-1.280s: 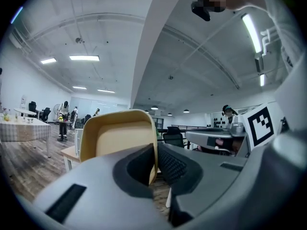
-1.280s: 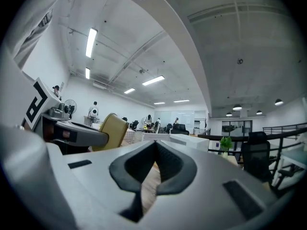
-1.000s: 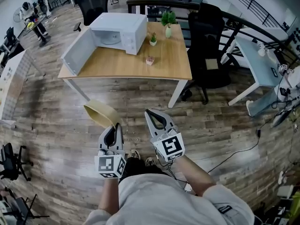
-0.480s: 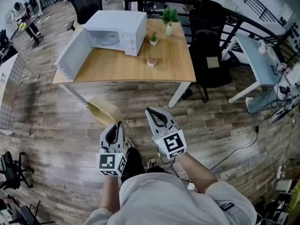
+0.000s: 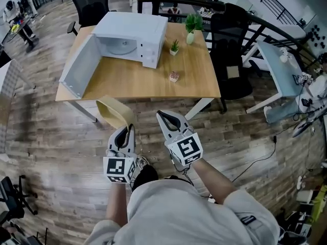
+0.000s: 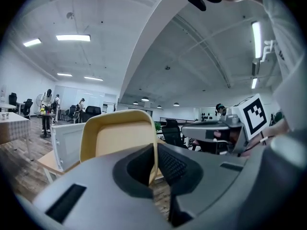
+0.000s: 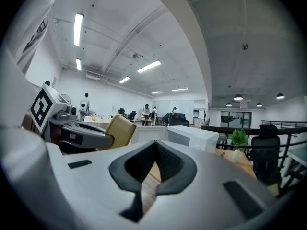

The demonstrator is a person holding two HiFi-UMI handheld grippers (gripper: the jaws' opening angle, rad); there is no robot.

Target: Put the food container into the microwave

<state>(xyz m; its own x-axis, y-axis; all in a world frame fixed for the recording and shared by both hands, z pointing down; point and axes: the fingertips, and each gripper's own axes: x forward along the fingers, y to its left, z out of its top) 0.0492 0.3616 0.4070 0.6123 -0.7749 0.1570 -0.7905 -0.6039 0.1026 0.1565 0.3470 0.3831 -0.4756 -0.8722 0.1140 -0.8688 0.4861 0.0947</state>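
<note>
My left gripper (image 5: 130, 127) is shut on the rim of a tan food container (image 5: 113, 111), which it carries in the air over the wooden floor, short of the table's near edge. In the left gripper view the container (image 6: 115, 140) stands up between the pads. My right gripper (image 5: 161, 115) is shut and empty beside it. The white microwave (image 5: 134, 32) stands on the wooden table (image 5: 153, 75) ahead with its door (image 5: 77, 65) swung wide open to the left. In the right gripper view the microwave (image 7: 184, 137) lies straight ahead.
On the table stand a potted plant (image 5: 193, 25), a small plant (image 5: 174, 47) and a small pink object (image 5: 174, 76). A black office chair (image 5: 230, 50) and a railing stand right of the table, another black chair (image 5: 91, 1) behind it. People stand far off at the upper left.
Both grippers and the container have come closer to the table; the table and the microwave now sit larger and nearer in the head view. Both jaws stay as they were.
</note>
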